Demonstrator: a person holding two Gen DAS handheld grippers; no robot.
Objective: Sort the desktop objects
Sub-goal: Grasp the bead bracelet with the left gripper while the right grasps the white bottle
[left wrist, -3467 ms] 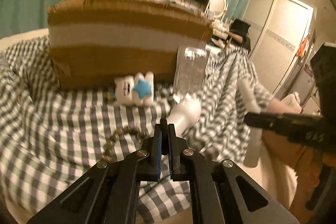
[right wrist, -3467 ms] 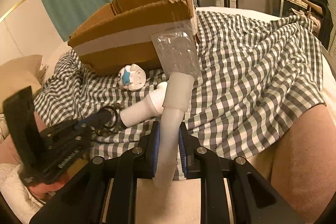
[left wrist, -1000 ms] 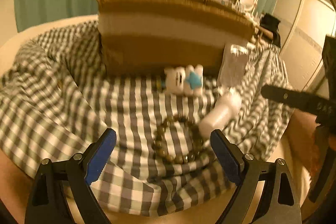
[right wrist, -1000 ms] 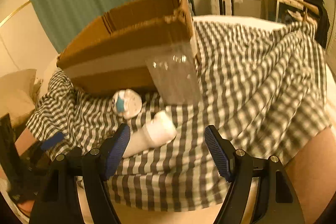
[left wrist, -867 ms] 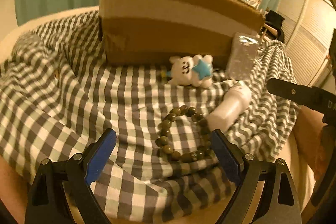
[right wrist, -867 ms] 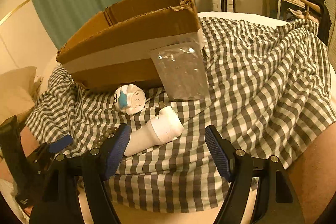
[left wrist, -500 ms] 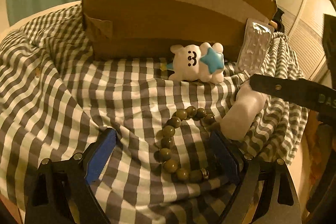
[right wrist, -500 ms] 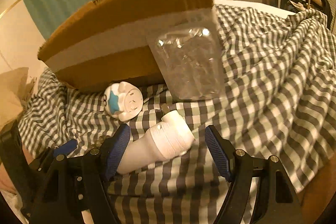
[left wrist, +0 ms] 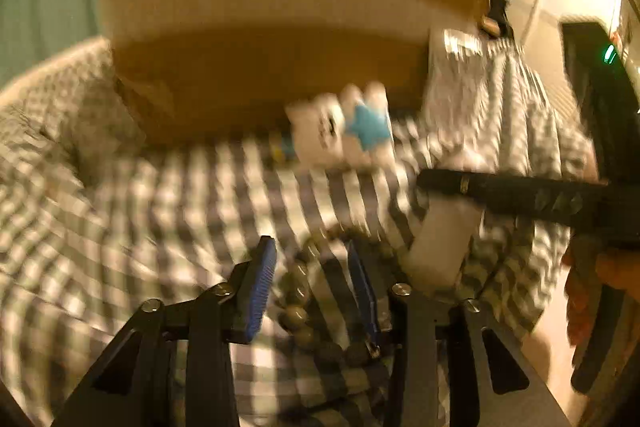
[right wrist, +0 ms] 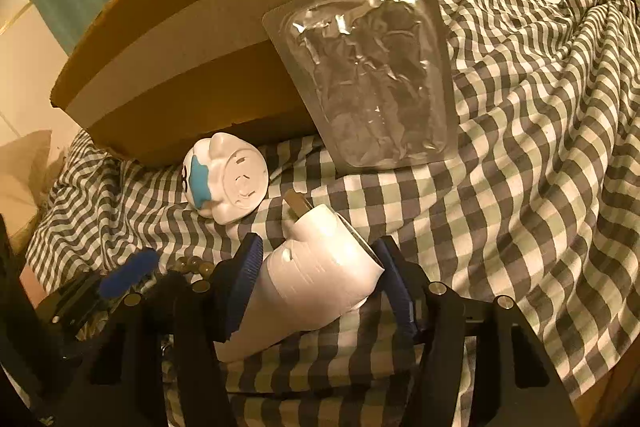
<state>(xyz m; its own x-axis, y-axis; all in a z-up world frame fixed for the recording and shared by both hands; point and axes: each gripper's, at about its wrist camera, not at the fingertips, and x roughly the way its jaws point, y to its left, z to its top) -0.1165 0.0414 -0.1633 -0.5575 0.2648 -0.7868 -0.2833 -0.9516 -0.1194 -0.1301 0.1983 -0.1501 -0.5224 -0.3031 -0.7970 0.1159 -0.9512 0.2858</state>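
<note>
cardboard box (right wrist: 192,39) | interior hidden | blister pack (right wrist: 372,75) leaning against it

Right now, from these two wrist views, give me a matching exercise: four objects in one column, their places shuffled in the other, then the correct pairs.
Objects:
1. white bottle
2. bead bracelet
3. clear blister pack
4. white star toy

Places:
A. leaning against the cardboard box
B. between the right tool's open fingers
C. lying on the checkered cloth just in front of the box
D. between the left tool's open fingers

Pairs: 1-B, 2-D, 3-A, 4-C
</note>
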